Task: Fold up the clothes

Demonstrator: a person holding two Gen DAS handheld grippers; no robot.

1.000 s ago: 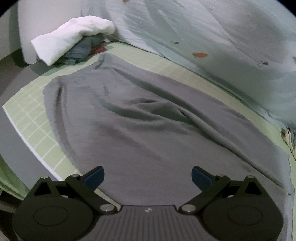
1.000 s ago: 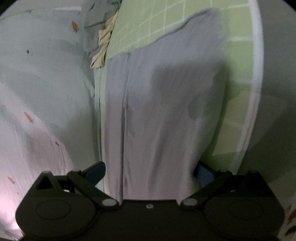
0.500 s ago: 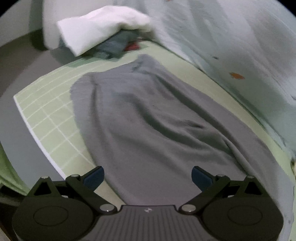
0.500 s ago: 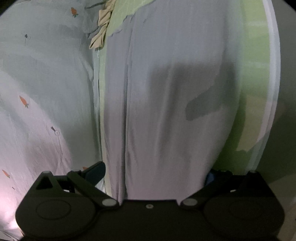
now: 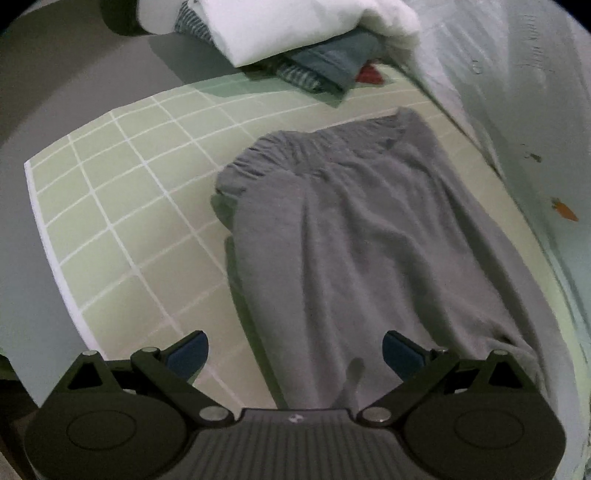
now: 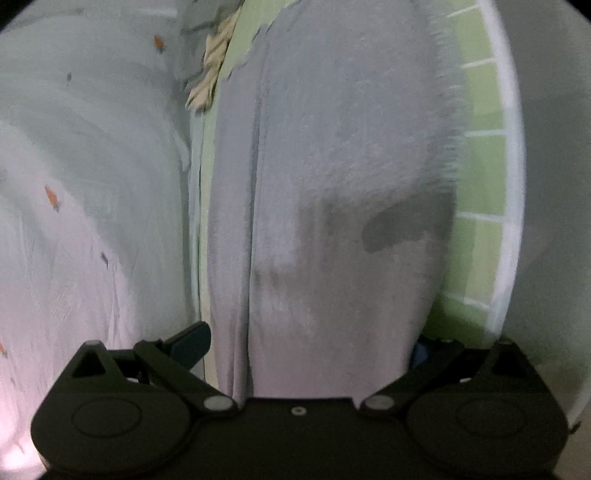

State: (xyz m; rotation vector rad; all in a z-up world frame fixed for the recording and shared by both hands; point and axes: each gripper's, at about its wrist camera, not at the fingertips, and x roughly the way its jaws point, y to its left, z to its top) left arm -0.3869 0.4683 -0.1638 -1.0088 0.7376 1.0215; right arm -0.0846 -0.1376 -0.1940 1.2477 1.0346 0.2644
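Since the earlier frame, gray garment (image 5: 369, 243) bunched narrower on the green grid mat (image 5: 122, 206); more mat showed to its left. Left tool (image 5: 293, 352) was spread, cloth lying between its fingers. Right tool (image 6: 306, 347) was spread too, cloth draped over its right finger. Folded pile (image 5: 295, 33) sat beyond.

Right gripper (image 6: 308, 350) jaws' far tip behind grey garment (image 6: 332, 184)
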